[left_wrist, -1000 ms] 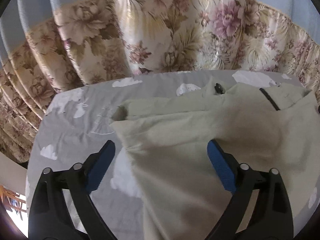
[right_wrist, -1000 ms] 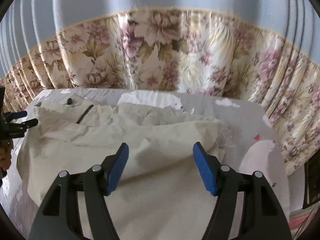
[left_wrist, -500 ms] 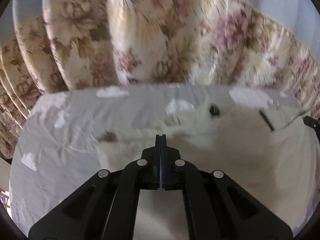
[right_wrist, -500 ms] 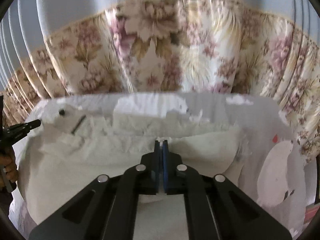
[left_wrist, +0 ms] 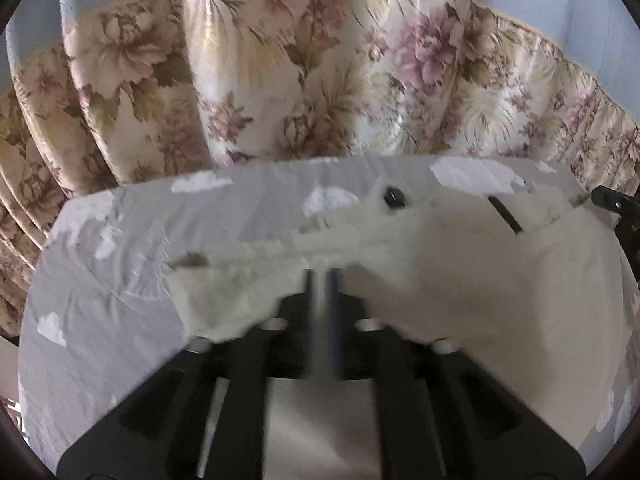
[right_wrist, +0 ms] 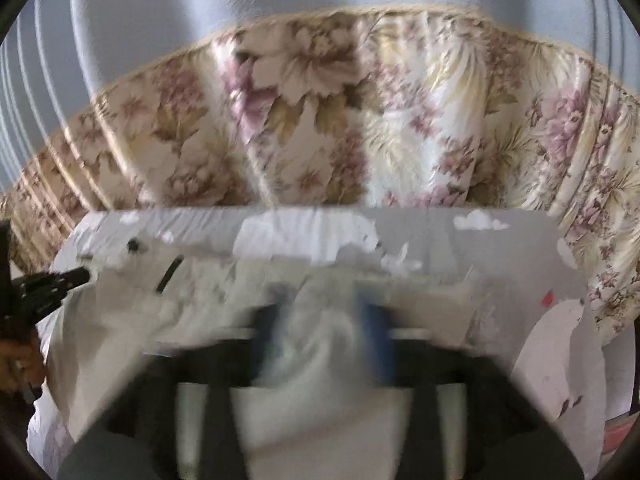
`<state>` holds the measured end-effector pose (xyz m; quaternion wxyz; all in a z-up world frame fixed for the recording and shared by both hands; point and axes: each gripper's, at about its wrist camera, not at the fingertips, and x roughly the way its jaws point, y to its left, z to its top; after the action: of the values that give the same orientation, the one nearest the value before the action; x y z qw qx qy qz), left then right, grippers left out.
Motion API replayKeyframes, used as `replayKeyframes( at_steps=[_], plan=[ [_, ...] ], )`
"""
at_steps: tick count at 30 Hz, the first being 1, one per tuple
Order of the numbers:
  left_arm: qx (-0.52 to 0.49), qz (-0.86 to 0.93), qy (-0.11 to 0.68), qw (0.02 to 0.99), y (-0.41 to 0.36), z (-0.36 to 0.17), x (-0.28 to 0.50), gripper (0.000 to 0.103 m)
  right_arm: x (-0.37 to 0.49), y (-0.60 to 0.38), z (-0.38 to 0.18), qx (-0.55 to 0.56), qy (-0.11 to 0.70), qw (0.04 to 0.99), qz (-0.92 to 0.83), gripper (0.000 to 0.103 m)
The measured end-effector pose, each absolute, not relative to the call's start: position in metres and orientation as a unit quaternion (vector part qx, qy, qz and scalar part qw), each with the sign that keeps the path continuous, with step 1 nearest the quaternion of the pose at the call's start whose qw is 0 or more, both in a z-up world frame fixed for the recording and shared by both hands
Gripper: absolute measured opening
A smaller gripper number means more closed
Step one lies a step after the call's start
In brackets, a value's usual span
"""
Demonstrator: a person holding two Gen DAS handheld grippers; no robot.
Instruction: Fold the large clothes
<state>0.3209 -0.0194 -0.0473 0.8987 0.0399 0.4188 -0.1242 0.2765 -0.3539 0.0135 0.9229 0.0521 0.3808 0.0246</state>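
Observation:
A large cream garment [left_wrist: 460, 280] lies spread on the grey cloud-print sheet [left_wrist: 100, 280], with a black button [left_wrist: 394, 199] and a dark slit [left_wrist: 505, 214] near its far edge. My left gripper [left_wrist: 320, 280] hovers over the garment's left part. Its jaws are opening, with a narrow gap between them and no cloth pinched that I can see. My right gripper [right_wrist: 324, 320] is blurred over the rumpled garment [right_wrist: 200, 320]. Its jaws are opening too, with bunched cloth showing loose between the blue pads. The left gripper's tip [right_wrist: 52, 280] pokes in at the right wrist view's left edge.
A floral curtain [left_wrist: 320, 80] hangs right behind the bed's far edge. Bare sheet [right_wrist: 560, 360] with a small red mark [right_wrist: 546, 299] lies to the right of the garment. A person's hand [right_wrist: 20, 356] shows at the left edge.
Both grippers went from wide open to fully shut half a second ago, and their jaws are now parting again. The right one is parting wider. The cloth under the right gripper looks more bunched.

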Motion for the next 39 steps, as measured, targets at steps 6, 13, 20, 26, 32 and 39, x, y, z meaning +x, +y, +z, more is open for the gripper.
replayKeyframes(
  at_steps=[6, 13, 20, 26, 32, 39],
  plan=[
    [0.057, -0.115, 0.422, 0.898, -0.038, -0.059, 0.32, 0.064, 0.273, -0.348, -0.014, 0.051, 0.421, 0.905, 0.019, 0.058],
    [0.054, -0.126, 0.427, 0.894, -0.05, -0.068, 0.322, 0.0, 0.274, -0.342, -0.026, 0.055, 0.428, 0.902, 0.026, 0.001],
    [0.058, -0.108, 0.37, 0.921, -0.043, -0.033, 0.325, 0.0, 0.278, -0.345, 0.012, 0.05, 0.372, 0.926, 0.025, 0.0],
    [0.044, -0.092, 0.345, 0.933, -0.04, -0.012, 0.338, 0.0, 0.3, -0.341, 0.017, 0.041, 0.362, 0.931, 0.017, 0.0],
    [0.078, -0.016, 0.388, 0.918, -0.04, -0.062, 0.367, 0.001, 0.331, -0.337, -0.031, 0.027, 0.405, 0.914, -0.011, 0.001],
    [0.086, 0.023, 0.396, 0.914, -0.027, -0.072, 0.361, 0.058, 0.321, -0.352, -0.036, 0.039, 0.403, 0.912, -0.064, 0.049]
  ],
)
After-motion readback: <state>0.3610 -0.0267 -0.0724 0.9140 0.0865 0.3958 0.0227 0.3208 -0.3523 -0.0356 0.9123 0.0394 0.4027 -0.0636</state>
